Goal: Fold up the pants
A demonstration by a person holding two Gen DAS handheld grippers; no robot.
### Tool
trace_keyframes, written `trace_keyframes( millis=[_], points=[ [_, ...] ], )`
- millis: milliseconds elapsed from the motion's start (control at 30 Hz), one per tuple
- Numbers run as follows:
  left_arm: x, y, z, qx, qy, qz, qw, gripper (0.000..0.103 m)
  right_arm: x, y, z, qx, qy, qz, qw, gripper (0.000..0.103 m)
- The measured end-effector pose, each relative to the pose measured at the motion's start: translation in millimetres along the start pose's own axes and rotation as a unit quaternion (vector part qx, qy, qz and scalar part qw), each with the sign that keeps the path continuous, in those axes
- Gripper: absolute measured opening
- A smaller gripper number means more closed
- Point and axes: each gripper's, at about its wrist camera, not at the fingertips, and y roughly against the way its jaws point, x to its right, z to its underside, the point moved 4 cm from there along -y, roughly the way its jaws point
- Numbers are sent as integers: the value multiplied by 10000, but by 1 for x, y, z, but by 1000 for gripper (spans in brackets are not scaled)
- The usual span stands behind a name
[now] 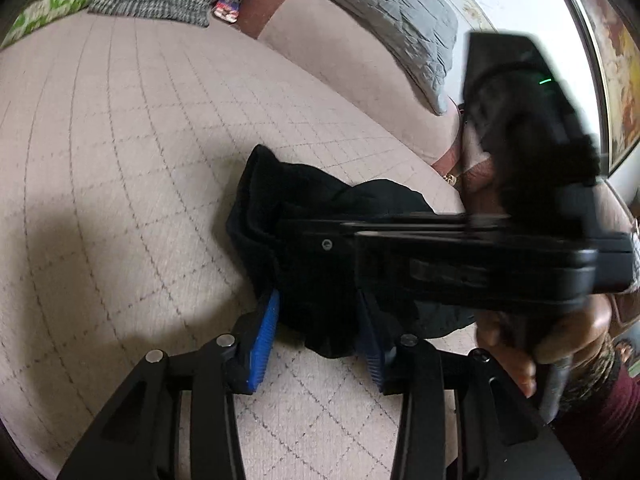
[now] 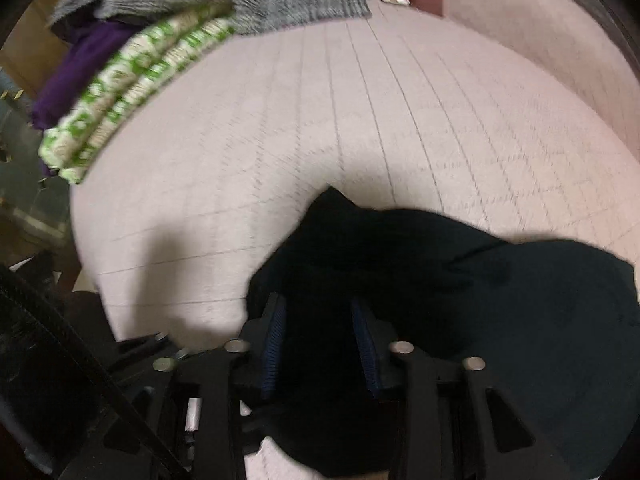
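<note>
black crumpled fabric pants [image 1: 320, 240] bunched on the pale grid-quilted bed cover [image 1: 140, 160] | left gripper [image 1: 316, 340] jaws wide around a fold | right gripper [image 2: 320, 344] jaws wide over cloth | step: gathering | next: close, lift, spread flat

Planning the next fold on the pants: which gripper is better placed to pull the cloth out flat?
Probably left. The left gripper straddles the near edge of the bunched pants, with bare bed ahead. The right gripper sits over the heap's middle, its view blurred.
</note>
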Motion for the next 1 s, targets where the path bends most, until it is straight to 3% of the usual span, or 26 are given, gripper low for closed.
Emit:
trace_keyframes(
  millis=[133,367,567,600,733,767,833,867,933,1000],
  points=[
    [-1,8,-1,91,129,166,9997,32,19,17,0,237,-534,-490,9971,5],
    [2,26,-9,456,41,199,9988,32,12,50,-20,603,-759,-792,9921,5],
    [-24,35,-15,606,413,63,9973,32,15,18,-50,460,-1211,-785,9885,6],
    [-30,38,-16,653,501,35,9966,32,19,9,-51,384,-1341,-802,9870,10],
    [-40,49,-20,864,613,-126,9943,33,38,7,-49,455,-1921,-1145,9736,12],
    [-41,52,-21,898,613,-147,9940,33,43,16,-49,631,-1937,-1169,9720,14],
    [-43,54,-23,941,628,-227,9933,35,63,45,-50,1028,-1865,-1017,9718,41],
    [-43,53,-24,959,607,-279,9932,35,77,56,-50,1152,-1861,-921,9714,47],
    [-34,60,-26,1019,461,-336,9932,37,114,80,-37,1324,-1976,-589,9695,51],
    [-15,68,-30,1183,188,-332,9922,56,162,94,1,1331,-2332,-97,9632,51]
  ],
)
